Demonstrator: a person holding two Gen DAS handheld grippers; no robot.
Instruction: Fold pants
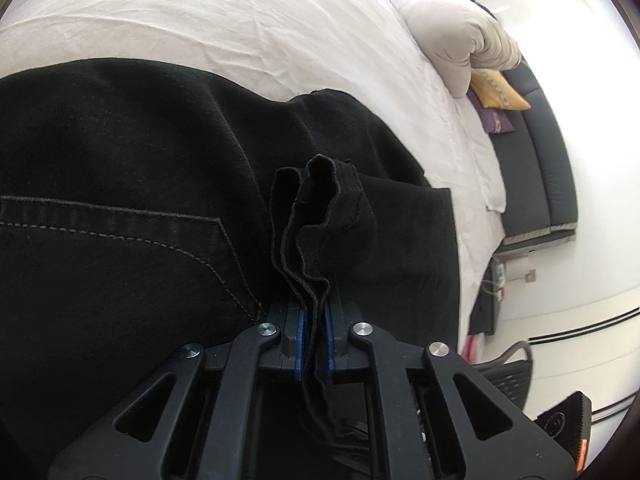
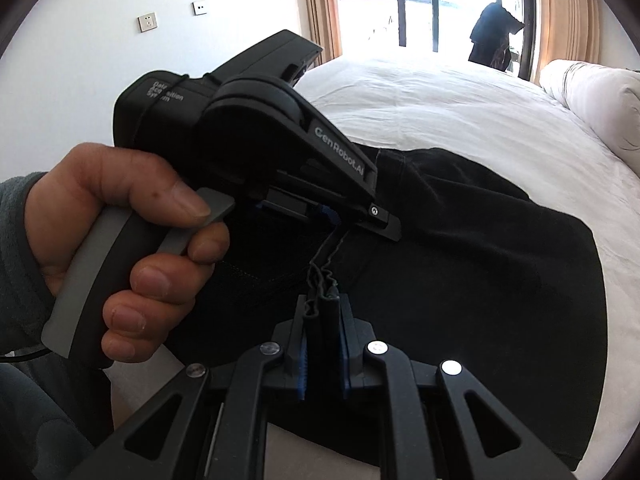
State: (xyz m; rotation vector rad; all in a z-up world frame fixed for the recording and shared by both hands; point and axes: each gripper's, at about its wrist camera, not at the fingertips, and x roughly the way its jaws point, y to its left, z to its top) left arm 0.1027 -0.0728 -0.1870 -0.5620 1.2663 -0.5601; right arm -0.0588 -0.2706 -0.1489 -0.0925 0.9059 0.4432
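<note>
Both grippers, left gripper point(image 1: 314, 344) and right gripper point(image 2: 323, 354), clamp bunched hems of soft, limp black pants point(image 1: 140, 168) draped across the bed point(image 1: 200, 12); grip edges.

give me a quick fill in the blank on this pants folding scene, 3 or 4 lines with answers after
1. The pants are ____ in colour.
2. They lie on a bed with a ____ sheet.
3. The left gripper is ____ on bunched layers of the fabric.
4. Seen from the right gripper, a bare ____ holds the left gripper's handle.

Missing words: black; white; shut; hand
</note>
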